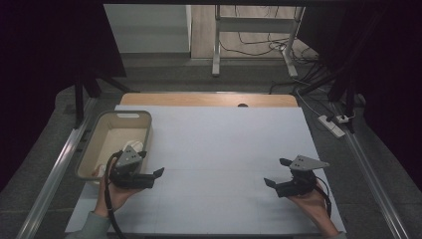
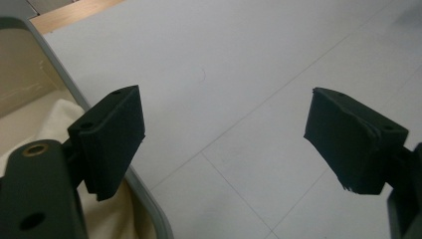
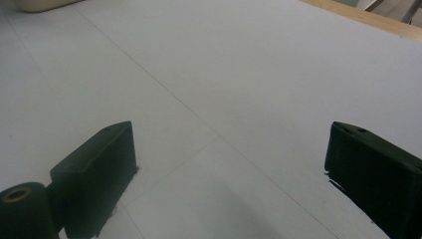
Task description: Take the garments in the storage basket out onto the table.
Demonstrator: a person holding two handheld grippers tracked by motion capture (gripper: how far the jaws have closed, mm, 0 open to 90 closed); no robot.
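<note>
The left hand-held gripper is hovering with jaws apart and empty just beside the beige bin, where pale cloth is lying directly behind its left jaw. The right hand-held gripper, also spread and empty, is idling over the bare table, well apart from the bin. To reach the cloth cleanly, the left one is likely needing to clear the rim before descending.
</note>
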